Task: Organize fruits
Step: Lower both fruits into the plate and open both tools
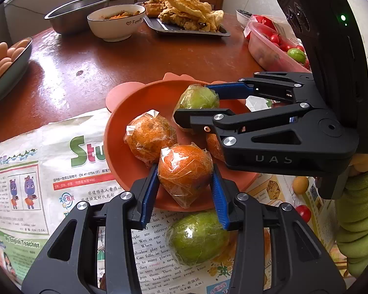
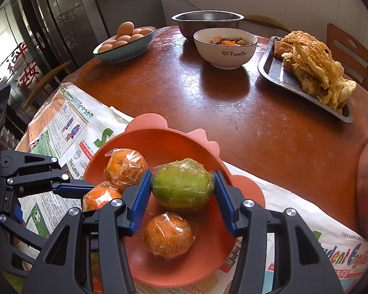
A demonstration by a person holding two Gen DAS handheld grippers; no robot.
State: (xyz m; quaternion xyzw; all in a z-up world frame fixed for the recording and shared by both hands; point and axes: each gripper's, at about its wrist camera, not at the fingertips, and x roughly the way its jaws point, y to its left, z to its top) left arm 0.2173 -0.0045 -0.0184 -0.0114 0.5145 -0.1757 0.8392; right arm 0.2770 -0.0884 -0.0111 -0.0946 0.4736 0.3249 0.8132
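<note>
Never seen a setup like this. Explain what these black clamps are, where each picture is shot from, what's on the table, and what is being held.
No robot here: a person holds a two-fingered tool in each hand, and each carries a camera looking along its fingers. In the left view, the left tool grips a wrapped orange over the orange bowl. In the right view, the right tool grips a wrapped green fruit over the same bowl. Two more wrapped oranges lie inside. Another green fruit sits on the newspaper. Further back are eggs, a white bowl and a tray of fried food.
</note>
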